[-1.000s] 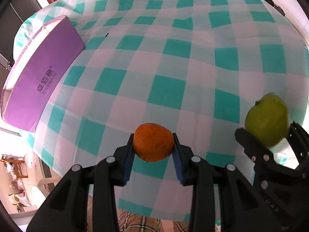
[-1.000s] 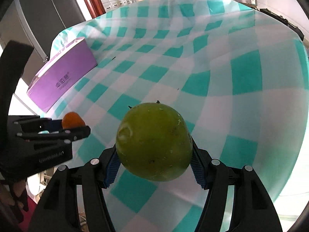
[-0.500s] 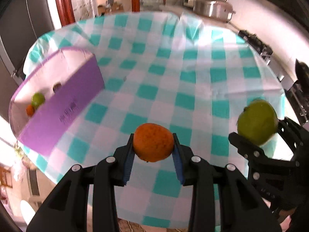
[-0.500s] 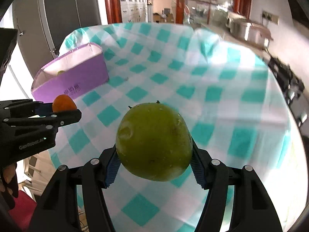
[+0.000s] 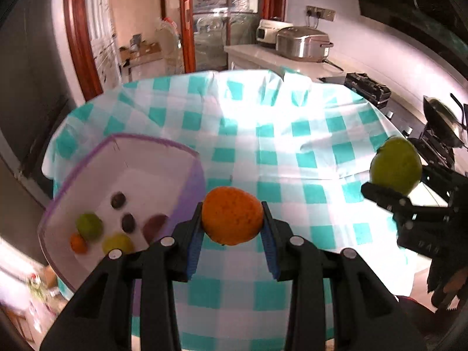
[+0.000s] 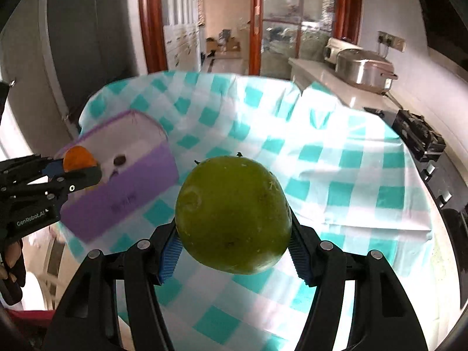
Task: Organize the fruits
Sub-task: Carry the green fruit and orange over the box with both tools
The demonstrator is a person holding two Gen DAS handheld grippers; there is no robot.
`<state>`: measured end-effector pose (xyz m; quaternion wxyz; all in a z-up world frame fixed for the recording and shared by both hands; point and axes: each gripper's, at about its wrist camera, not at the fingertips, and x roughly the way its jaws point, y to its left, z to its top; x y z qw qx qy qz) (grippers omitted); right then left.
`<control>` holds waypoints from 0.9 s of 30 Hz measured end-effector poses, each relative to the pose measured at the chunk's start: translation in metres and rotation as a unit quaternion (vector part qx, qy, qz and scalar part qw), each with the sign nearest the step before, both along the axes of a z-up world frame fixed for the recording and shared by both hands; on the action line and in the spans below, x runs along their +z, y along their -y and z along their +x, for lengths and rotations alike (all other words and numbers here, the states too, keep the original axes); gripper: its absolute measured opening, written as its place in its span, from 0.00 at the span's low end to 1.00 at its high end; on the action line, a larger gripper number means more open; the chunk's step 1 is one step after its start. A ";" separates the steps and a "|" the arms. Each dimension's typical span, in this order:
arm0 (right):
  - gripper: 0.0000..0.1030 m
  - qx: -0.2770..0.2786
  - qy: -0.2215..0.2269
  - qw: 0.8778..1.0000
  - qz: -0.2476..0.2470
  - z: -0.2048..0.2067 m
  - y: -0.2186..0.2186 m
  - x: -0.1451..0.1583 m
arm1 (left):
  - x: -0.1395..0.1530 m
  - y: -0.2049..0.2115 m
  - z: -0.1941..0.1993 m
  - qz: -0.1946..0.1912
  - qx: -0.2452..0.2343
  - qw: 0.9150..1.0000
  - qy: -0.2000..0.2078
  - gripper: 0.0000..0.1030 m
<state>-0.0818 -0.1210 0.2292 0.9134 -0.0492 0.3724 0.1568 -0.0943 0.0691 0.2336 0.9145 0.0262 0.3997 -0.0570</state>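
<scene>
My left gripper point(image 5: 232, 228) is shut on an orange point(image 5: 232, 216) and holds it high above the table, just right of the purple box point(image 5: 187, 193). The box is open, white inside, and holds several fruits, among them a green one point(image 5: 89, 226) and a small orange one point(image 5: 78, 243). My right gripper point(image 6: 234, 242) is shut on a large green fruit point(image 6: 232, 215), also in the air over the table's front. It shows at the right of the left wrist view point(image 5: 395, 165). The left gripper with the orange point(image 6: 79, 158) shows at the left of the right wrist view.
The table wears a teal and white checked cloth point(image 5: 292, 152). The purple box point(image 6: 122, 193) stands at its left edge. Behind is a kitchen counter with a steel cooker point(image 5: 302, 42) and a stove point(image 5: 441, 134) at the right. A dark cabinet stands at the left.
Both grippers have risen and tilted up with their fruits, so the room and the inside of the box came into view. The left gripper now hangs near the box's right wall.
</scene>
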 end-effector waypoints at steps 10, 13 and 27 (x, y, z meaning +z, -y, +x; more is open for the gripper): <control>0.61 0.015 0.004 1.000 0.002 0.002 -0.073 0.012 | 0.000 -0.082 0.005 -0.026 -0.013 1.000 0.003 0.35; 0.61 0.047 -0.006 0.999 -0.006 0.010 -0.098 0.008 | -0.006 -0.101 0.010 -0.038 0.006 0.999 0.000 0.35; 0.61 0.269 -0.038 0.962 -0.025 0.059 -0.272 -0.021 | -0.023 -0.230 0.037 -0.048 0.185 0.981 -0.036 0.35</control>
